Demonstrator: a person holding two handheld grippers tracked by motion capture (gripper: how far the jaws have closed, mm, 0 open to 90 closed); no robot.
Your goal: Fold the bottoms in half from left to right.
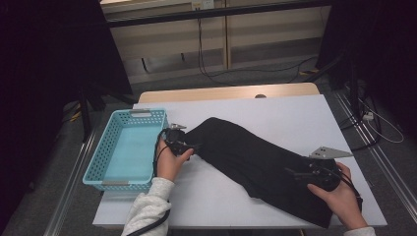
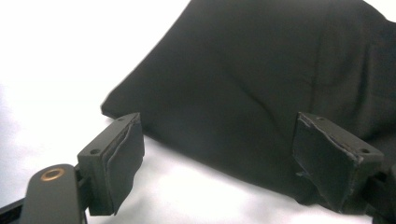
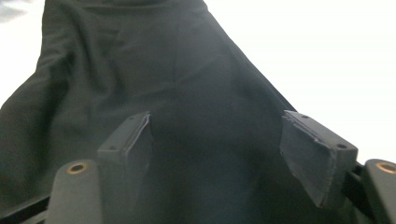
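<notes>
The white tabletop [image 1: 275, 110] carries everything, its pale sheet reaching nearly to each edge, with a strip of bare wood showing along the far side. Across its middle lies a long black cloth [image 1: 255, 162], laid diagonally: one end sits near the centre-left of the tabletop, the other runs down to the near right corner. The fabric lies mostly flat, with soft folds visible close up [image 3: 140, 70].

At the left edge of the tabletop sits a light blue plastic basket [image 1: 105, 147] with perforated walls, its long side running away from the person. It is just beside the left hand and apart from the cloth.

The left gripper [image 1: 189, 146] is held low over the tabletop at the cloth's upper-left end. In the left gripper view its jaws stand spread wide, the corner of the cloth [image 2: 243, 84] lying ahead of and between them, with no pad pressing on the fabric.

The right gripper [image 1: 295, 173] rests over the cloth's lower-right end, a grey three-cornered plate on top of it. In the right gripper view its jaws are spread apart above the fabric, which passes beneath and between them; neither pad pinches it
</notes>
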